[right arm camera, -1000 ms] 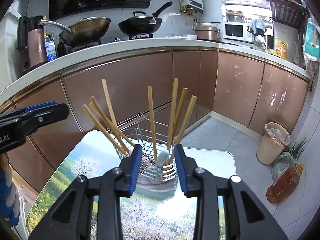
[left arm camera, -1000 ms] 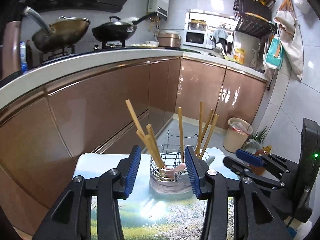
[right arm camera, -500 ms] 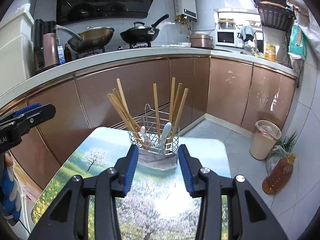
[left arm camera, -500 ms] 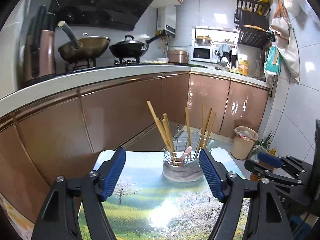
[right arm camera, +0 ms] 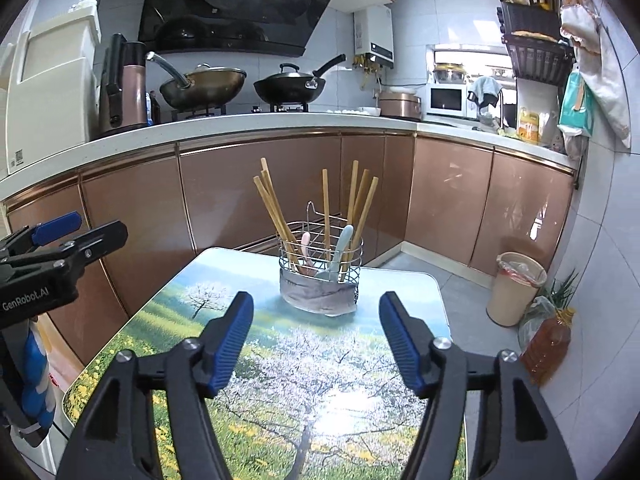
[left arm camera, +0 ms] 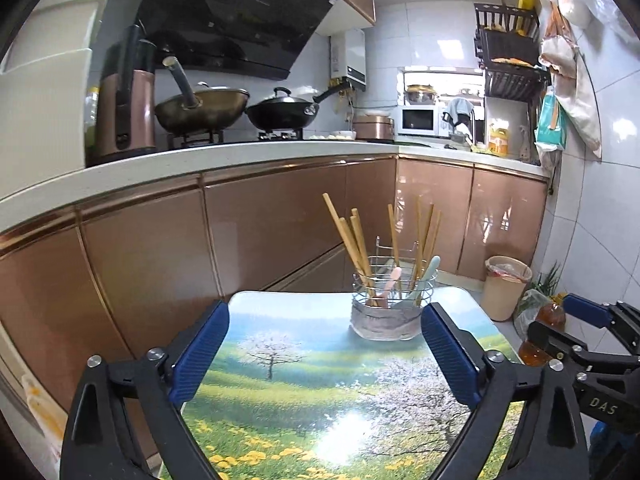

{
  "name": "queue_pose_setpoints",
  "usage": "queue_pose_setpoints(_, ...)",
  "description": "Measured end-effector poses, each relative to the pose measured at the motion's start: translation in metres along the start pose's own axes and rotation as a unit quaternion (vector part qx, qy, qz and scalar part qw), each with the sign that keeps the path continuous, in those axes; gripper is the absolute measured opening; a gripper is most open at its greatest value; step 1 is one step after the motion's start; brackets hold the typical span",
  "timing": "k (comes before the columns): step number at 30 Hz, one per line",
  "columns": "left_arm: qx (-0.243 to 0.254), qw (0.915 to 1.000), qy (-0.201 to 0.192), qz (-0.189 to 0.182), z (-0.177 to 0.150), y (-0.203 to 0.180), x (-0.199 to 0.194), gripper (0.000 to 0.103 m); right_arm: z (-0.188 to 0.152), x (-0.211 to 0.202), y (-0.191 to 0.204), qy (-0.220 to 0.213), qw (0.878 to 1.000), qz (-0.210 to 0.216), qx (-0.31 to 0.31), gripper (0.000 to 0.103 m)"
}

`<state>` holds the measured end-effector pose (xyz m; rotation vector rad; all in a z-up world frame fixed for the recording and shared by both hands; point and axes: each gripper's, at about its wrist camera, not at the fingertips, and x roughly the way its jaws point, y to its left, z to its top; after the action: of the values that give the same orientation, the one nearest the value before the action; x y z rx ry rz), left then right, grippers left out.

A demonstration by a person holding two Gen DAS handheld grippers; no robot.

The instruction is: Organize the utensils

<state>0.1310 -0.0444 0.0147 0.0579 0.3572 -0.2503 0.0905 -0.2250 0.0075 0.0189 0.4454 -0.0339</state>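
Jaws on both grippers stand wide and hold nothing. Seen from the left wrist, the left gripper (left arm camera: 324, 354) fills the bottom of the frame, and the caddy (left arm camera: 388, 304) sits just right of centre, a little beyond the blue tips, on the far part of the tabletop (left arm camera: 280, 368). From the right wrist, the right gripper (right arm camera: 316, 340) frames the same caddy (right arm camera: 320, 272) at frame centre, again apart from it.

Chopsticks (right arm camera: 276, 212) stand upright in the wire basket, fanned left and right, with a pink spoon (right arm camera: 306, 248) and a pale blue spoon (right arm camera: 340, 252) tucked low among them. No loose utensil shows on the printed tabletop in either view.

My guess is the sorting is done, or very nearly, with everything gathered in the caddy. Should anything remain, it lies outside both views, so the next move calls for looking around before reaching. Otherwise, simply keep clear of those leaning sticks.
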Motion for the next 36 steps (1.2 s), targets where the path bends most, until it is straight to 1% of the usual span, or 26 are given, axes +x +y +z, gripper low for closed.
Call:
queue_pose_setpoints(3,0.006,0.9999,-0.01,0.012,-0.006,0.003,-0.01,0.102,-0.003,-0.006,0.0,-0.005,1.0,-0.001,0.006,0.07)
queue_pose_setpoints(8,0.016,0.9994,-0.013,0.027,-0.015,0.005,-0.019,0.103,-0.009,-0.013,-0.005,-0.01,1.0,-0.006,0.014,0.074)
queue_pose_setpoints(18,0.013,0.9993,-0.008,0.034,-0.03,0.015,-0.023,0.103,-0.031,-0.012,-0.011,-0.001,1.0,-0.018,0.019,0.075)
queue_pose_setpoints(25,0.016,0.9994,0.004,0.029,-0.038,0.016,-0.019,0.103,-0.044,-0.007,-0.019,0.007,0.999,-0.025,0.025,0.075)
queue_pose_setpoints(36,0.016,0.9996,0.009,0.02,-0.04,0.012,-0.015,0.103,-0.047,-0.005,-0.016,0.002,0.999,-0.031,0.013,0.075)
